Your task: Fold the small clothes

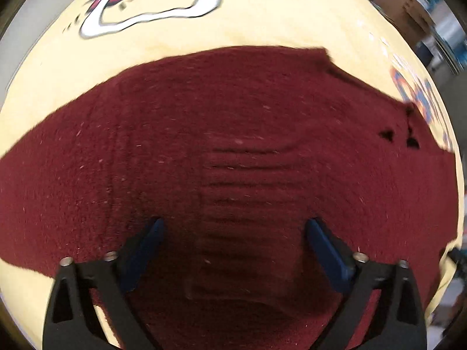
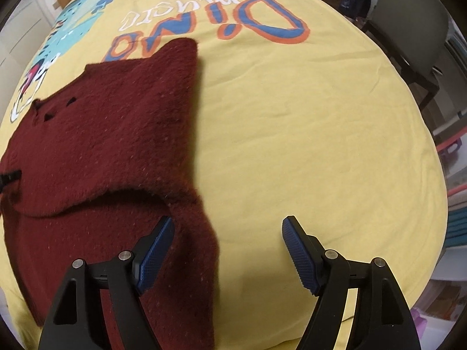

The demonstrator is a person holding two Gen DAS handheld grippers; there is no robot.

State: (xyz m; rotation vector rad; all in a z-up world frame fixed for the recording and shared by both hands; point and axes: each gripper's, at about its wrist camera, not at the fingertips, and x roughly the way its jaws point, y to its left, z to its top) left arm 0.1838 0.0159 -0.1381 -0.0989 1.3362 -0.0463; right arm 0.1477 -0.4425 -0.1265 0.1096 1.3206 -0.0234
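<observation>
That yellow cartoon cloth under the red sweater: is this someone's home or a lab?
Probably a home or storage room: the yellow cloth covers a table, with a grey chair beside it and cardboard boxes behind.

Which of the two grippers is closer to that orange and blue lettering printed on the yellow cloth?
Probably the right. The right gripper faces the lettering across bare yellow cloth. The left gripper hangs over the maroon sweater, lettering at its far right.

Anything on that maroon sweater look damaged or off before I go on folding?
Yes. The maroon sweater shows a few small dark gaps near its far left edge, looking like holes, though they could be buttonholes. In the left wrist view they sit at its right edge.
</observation>
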